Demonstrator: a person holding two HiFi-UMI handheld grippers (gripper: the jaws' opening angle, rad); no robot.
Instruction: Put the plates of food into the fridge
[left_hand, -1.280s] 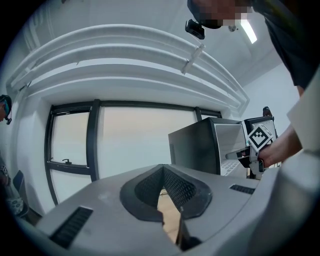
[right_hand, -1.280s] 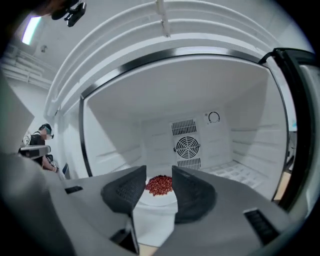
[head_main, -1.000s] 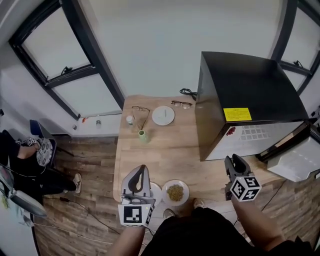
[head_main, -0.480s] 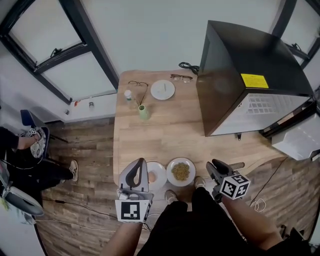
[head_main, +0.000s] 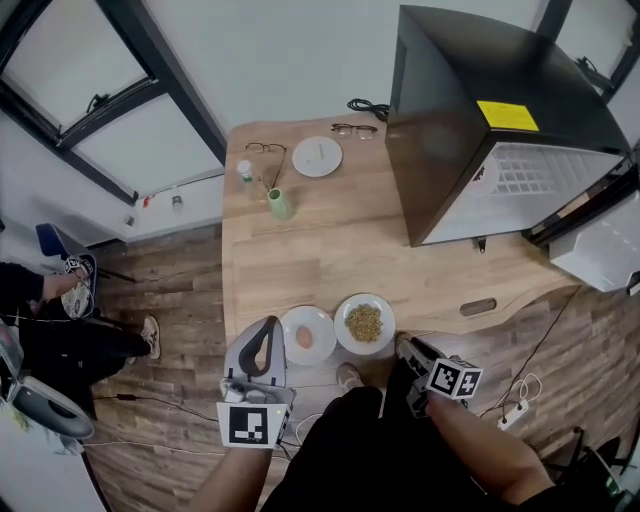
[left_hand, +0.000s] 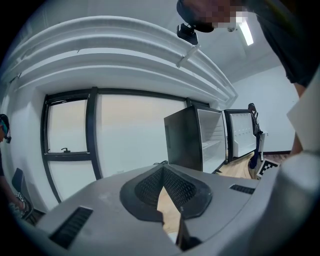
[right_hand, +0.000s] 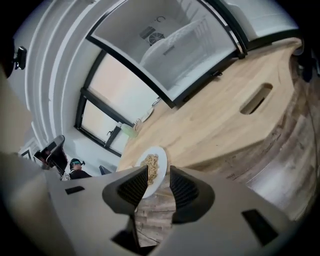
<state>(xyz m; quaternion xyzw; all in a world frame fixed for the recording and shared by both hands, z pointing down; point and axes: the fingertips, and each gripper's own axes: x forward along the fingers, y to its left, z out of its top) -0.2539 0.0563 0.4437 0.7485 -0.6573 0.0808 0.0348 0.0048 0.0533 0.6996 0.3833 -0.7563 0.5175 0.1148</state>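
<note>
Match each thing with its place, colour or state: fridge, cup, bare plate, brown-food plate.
Things:
1. fridge
2. cup
3. bare plate
4. brown-food plate

Descriptions:
A. at the near edge of the table
B. green
C. door open
D. at the far end, beside glasses

Pairs: 1-C, 2-B, 3-D, 4-A.

Smooth wooden table (head_main: 330, 240), black metal fridge (head_main: 480, 60)
</note>
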